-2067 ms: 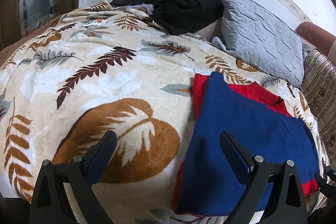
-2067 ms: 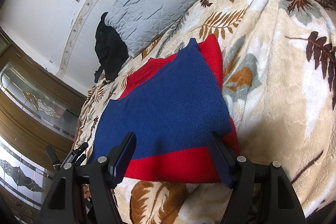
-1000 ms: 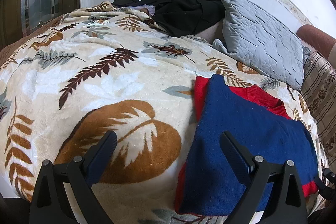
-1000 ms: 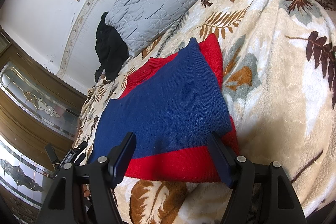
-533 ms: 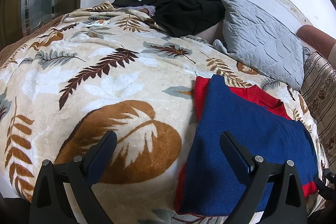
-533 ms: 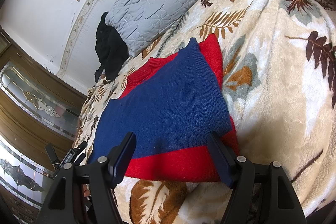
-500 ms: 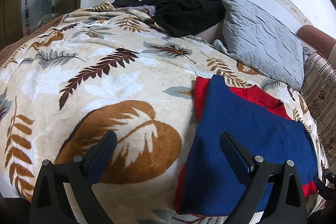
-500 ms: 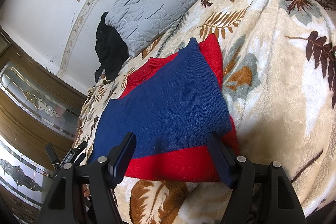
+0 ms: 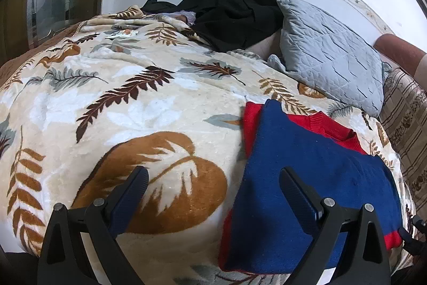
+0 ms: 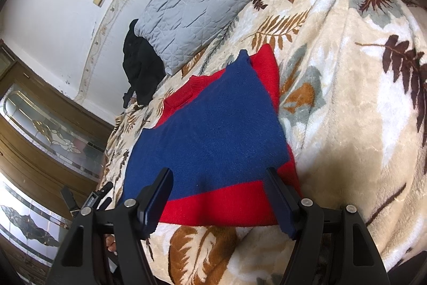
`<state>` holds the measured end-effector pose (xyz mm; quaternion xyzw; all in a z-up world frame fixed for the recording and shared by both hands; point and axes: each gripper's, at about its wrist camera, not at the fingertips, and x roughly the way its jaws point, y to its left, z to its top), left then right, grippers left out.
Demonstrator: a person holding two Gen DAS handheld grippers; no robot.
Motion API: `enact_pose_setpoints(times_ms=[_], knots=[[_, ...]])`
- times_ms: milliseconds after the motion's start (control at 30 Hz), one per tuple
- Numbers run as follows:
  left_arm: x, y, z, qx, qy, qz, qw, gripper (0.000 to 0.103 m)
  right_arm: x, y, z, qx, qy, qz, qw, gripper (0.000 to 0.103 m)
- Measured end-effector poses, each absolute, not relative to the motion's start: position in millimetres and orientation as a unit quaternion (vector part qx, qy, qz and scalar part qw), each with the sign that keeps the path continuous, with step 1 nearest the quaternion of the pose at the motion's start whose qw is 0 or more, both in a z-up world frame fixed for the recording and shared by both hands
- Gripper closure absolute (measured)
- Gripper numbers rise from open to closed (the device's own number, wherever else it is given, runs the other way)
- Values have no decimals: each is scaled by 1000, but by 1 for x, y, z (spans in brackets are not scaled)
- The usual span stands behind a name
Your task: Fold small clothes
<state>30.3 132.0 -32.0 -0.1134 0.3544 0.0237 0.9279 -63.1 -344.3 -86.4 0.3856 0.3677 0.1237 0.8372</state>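
A folded red and blue knit sweater [image 9: 307, 172] lies flat on a cream leaf-print blanket [image 9: 133, 103]; it also shows in the right wrist view [image 10: 213, 130]. My left gripper [image 9: 213, 178] is open and empty, above the blanket at the sweater's left edge. My right gripper [image 10: 217, 178] is open and empty, just above the sweater's red hem. Neither gripper touches the cloth.
A grey quilted pillow [image 9: 331, 58] and a heap of black clothing [image 9: 234, 10] lie at the head of the bed by the white wall. A striped cover [image 9: 405, 111] lies at the right. Wood and stained-glass panels [image 10: 53, 130] stand beside the bed.
Over the two seconds the left view has shifted slightly. The sweater and the right gripper have not moved, and both grippers stay open.
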Motion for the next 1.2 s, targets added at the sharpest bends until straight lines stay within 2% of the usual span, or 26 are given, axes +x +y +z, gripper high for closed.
enact_pose_setpoints(times_ms=[333, 633, 800, 1033, 1100, 1133, 1167, 1200], knots=[[32, 135, -30, -131, 352, 12, 927, 5, -64, -358, -67, 397, 349, 111, 842, 29], [33, 134, -29, -137, 352, 2, 926, 5, -14, -372, -37, 349, 352, 93, 864, 29], [33, 134, -30, -134, 353, 4, 926, 5, 41, -366, -35, 293, 388, 76, 871, 29], [35, 135, -32, -134, 356, 4, 925, 5, 87, -360, -62, 252, 443, 52, 859, 31], [35, 134, -33, -131, 357, 3, 925, 5, 93, -357, -68, 246, 454, 54, 855, 42], [35, 134, -33, -131, 357, 2, 925, 5, 94, -356, -70, 238, 461, 53, 853, 75], [35, 134, -33, -130, 357, 2, 925, 5, 98, -353, -74, 223, 479, 45, 848, 94], [36, 134, -33, -131, 357, 3, 925, 5, 100, -351, -75, 211, 485, 41, 848, 94]])
